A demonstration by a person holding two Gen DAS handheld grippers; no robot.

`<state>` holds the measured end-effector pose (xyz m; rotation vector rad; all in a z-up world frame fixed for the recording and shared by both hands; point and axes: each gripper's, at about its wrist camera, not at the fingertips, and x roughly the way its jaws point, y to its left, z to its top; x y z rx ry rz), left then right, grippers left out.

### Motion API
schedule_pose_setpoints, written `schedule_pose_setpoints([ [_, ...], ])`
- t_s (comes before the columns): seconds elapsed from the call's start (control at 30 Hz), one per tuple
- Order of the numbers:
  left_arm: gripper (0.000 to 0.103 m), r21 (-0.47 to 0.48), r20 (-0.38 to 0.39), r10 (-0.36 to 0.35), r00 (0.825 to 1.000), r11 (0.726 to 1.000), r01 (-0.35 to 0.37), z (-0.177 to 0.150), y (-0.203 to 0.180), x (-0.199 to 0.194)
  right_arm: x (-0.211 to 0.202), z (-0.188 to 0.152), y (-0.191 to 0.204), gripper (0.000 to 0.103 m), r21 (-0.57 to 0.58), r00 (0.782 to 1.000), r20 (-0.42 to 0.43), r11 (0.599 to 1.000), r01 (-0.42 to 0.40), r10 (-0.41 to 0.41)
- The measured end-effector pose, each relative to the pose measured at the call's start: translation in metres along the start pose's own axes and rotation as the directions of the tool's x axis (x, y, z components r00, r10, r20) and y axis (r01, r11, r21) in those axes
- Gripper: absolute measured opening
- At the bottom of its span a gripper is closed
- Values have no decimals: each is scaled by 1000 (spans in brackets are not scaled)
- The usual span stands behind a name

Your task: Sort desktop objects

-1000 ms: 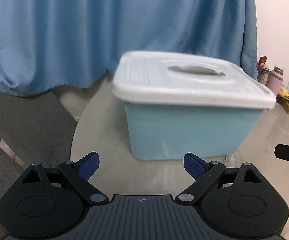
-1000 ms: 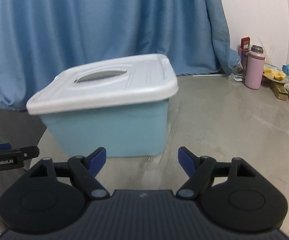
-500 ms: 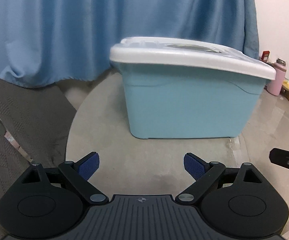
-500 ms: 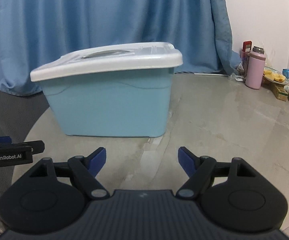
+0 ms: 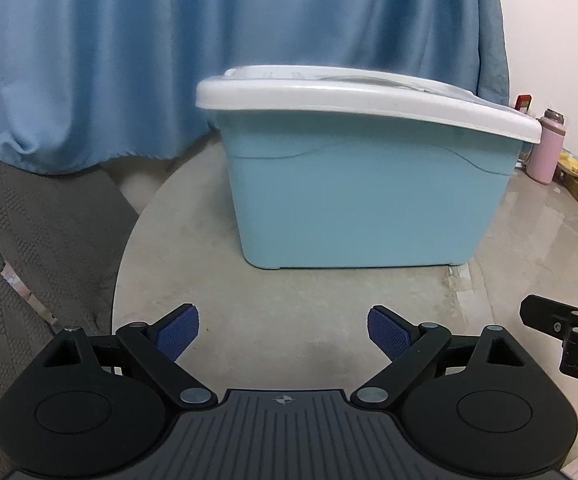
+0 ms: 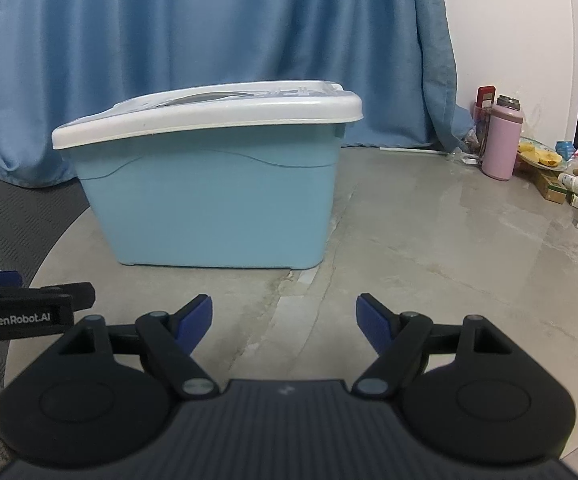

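Note:
A light blue storage box (image 5: 361, 204) with a white lid (image 5: 365, 98) shut on it stands on the grey round table (image 5: 289, 300); it also shows in the right wrist view (image 6: 217, 204), lid (image 6: 209, 118). My left gripper (image 5: 283, 330) is open and empty, low over the table a little in front of the box. My right gripper (image 6: 284, 320) is open and empty, likewise in front of the box. Each gripper shows at the edge of the other's view: the right one (image 5: 569, 332), the left one (image 6: 29, 312).
A pink flask (image 6: 503, 140), a plate of yellow food (image 6: 541, 156) and several small packets and bottles (image 6: 577, 188) stand at the table's far right. A blue curtain (image 6: 209, 40) hangs behind. A grey woven chair (image 5: 29, 240) lies beyond the table's left edge.
Both grippers have dropped lower and drawn back from the box; I now see its side rather than the lid's top. Both stay open.

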<state>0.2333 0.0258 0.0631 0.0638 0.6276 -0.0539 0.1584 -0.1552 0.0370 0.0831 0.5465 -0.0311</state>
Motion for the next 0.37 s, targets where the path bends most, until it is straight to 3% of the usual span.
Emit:
schedule_pose_setpoints([
  [0.37, 93, -5, -2, -6, 1000, 1000, 6, 1, 0, 4, 3, 0, -5, 79, 16, 1000, -12, 1000, -5, 6],
])
